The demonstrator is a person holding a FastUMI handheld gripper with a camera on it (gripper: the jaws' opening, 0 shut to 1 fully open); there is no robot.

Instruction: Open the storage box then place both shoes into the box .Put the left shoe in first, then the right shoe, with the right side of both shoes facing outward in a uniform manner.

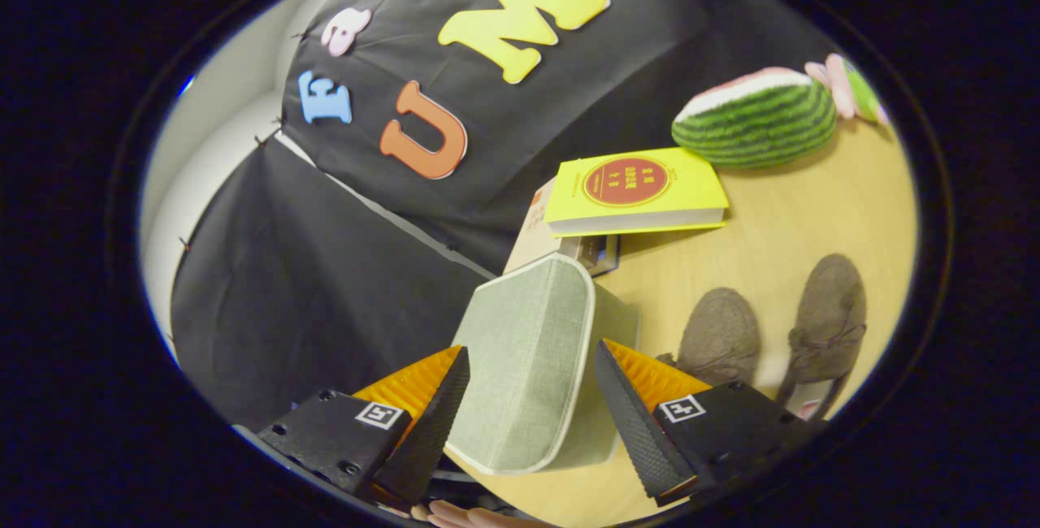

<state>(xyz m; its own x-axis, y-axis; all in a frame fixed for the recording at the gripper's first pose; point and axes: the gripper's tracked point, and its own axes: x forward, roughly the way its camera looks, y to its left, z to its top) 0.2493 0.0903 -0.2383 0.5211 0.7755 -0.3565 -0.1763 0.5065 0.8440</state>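
Wooden table [796,211]: storage box [528,365] between spread gripper [532,378] fingers; shoes [772,325] beside.

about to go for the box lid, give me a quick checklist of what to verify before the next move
1. Jaws of the gripper open: ok, fingers spread either side of the box lid, not pressing on it.
2. Lid lined up between the fingers: ok, it sits in the gap.
3. Storage box open: cannot tell, lid looks raised but the inside is hidden.
4. Both shoes ready: ok, side by side on the table, beyond the right finger.
5. Which shoe is the left: cannot tell.
6. Clutter clear of the box: not ok, yellow book sits close behind.
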